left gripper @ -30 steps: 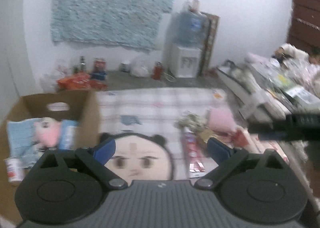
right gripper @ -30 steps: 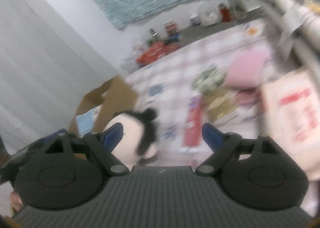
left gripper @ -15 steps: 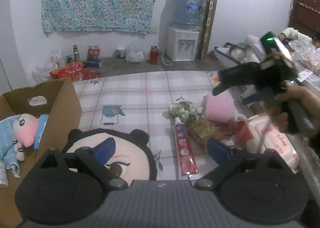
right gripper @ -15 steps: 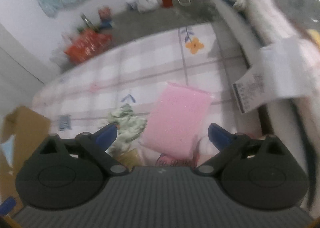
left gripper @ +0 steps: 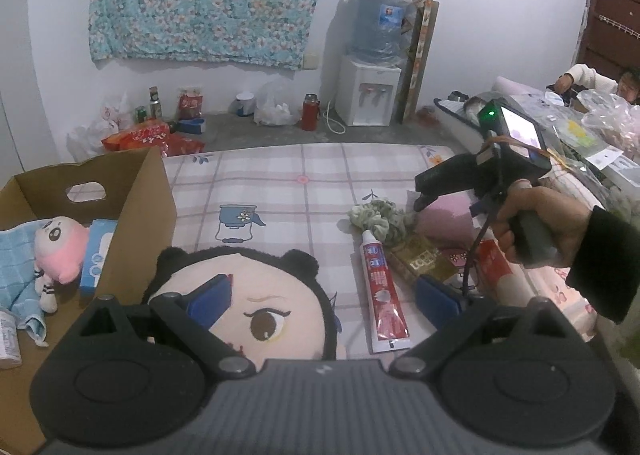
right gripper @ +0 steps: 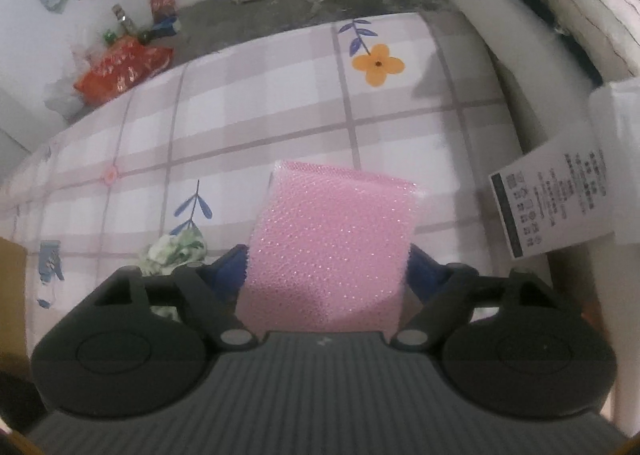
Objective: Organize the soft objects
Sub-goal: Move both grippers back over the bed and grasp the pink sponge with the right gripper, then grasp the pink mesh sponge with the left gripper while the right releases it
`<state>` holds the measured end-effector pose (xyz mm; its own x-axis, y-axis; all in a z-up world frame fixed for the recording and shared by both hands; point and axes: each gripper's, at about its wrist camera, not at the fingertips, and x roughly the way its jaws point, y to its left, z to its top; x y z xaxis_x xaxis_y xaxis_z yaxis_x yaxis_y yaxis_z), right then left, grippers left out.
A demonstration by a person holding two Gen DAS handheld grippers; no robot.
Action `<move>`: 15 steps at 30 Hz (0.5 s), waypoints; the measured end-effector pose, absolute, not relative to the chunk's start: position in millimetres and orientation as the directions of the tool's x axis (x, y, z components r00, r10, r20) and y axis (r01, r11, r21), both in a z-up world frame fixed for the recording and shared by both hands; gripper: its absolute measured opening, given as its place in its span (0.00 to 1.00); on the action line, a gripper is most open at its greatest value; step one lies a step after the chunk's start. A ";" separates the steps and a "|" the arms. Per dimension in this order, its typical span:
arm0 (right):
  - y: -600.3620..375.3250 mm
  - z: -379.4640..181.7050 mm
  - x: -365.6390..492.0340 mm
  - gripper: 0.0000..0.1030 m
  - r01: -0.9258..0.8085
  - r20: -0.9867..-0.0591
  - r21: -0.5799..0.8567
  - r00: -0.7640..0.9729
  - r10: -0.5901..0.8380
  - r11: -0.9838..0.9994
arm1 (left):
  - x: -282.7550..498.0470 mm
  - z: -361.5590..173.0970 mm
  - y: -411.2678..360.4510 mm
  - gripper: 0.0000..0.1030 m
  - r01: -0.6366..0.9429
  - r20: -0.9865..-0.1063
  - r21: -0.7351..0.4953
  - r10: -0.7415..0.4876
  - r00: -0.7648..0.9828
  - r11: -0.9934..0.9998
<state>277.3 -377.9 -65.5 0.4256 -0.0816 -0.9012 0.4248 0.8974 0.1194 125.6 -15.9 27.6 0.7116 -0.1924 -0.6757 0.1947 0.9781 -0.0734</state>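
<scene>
Since a second ago my right gripper point(right gripper: 326, 275) has swung away from the big doll-face plush point(left gripper: 256, 307) and come down over the pink sponge point(right gripper: 332, 239), which now fills the lower middle of the right wrist view. Its jaws have just been closing, and the sponge sits between the blue pads, which stand at its two side edges; I cannot tell if they press it yet. I come at it steeply from above because it lies flat on the checked bed sheet point(right gripper: 256, 111), so its narrow sides are the only hold.

My left gripper point(left gripper: 320, 299) hangs over the plush at the bottom of its view, jaws spread and holding nothing, one pad before the plush's forehead. It waits there, I judge, so the plush can be taken next.

At the left edge of that view stands the cardboard box point(left gripper: 132, 211), already holding a pink doll point(left gripper: 60, 247) and a blue cloth point(left gripper: 16, 255): that is where soft things go. Beside the sponge lie the green scrunchie point(left gripper: 380, 221) and a toothpaste tube point(left gripper: 382, 291).
</scene>
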 end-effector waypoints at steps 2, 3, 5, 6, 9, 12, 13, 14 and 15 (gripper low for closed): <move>-380.9 -60.8 273.6 0.76 0.427 -0.894 0.138 0.443 -0.073 0.894 | 124.1 28.6 -14.1 0.96 0.192 -0.673 -0.073 -0.191 0.715 0.979; -381.5 -55.7 269.9 0.76 0.429 -0.887 0.150 0.456 -0.071 0.891 | 122.2 29.4 -13.0 0.96 0.189 -0.670 -0.074 -0.190 0.718 0.979; -382.2 -37.2 258.3 0.76 0.419 -0.869 0.179 0.492 -0.057 0.890 | 119.4 30.3 -10.7 0.96 0.189 -0.668 -0.076 -0.191 0.719 0.979; -381.3 -26.3 252.0 0.76 0.407 -0.856 0.192 0.514 -0.050 0.893 | 117.4 31.2 -9.9 0.96 0.187 -0.669 -0.078 -0.190 0.718 0.979; -373.9 15.1 220.2 0.76 0.342 -0.804 0.249 0.595 -0.004 0.906 | 111.4 33.0 -5.7 0.96 0.191 -0.672 -0.090 -0.201 0.713 0.977; -359.3 48.4 178.3 0.77 0.244 -0.764 0.326 0.637 0.102 0.913 | 104.9 34.2 -0.6 0.96 0.208 -0.676 -0.109 -0.226 0.701 0.972; -352.5 54.5 165.4 0.77 0.212 -0.759 0.343 0.636 0.137 0.915 | 102.6 33.9 0.9 0.96 0.216 -0.678 -0.114 -0.235 0.696 0.970; -342.6 57.9 150.0 0.78 0.173 -0.760 0.356 0.626 0.176 0.918 | 99.7 33.9 1.4 0.96 0.226 -0.681 -0.121 -0.247 0.689 0.967; -334.2 58.1 138.1 0.78 0.144 -0.764 0.366 0.611 0.208 0.919 | 96.7 33.6 2.0 0.96 0.242 -0.685 -0.129 -0.263 0.680 0.962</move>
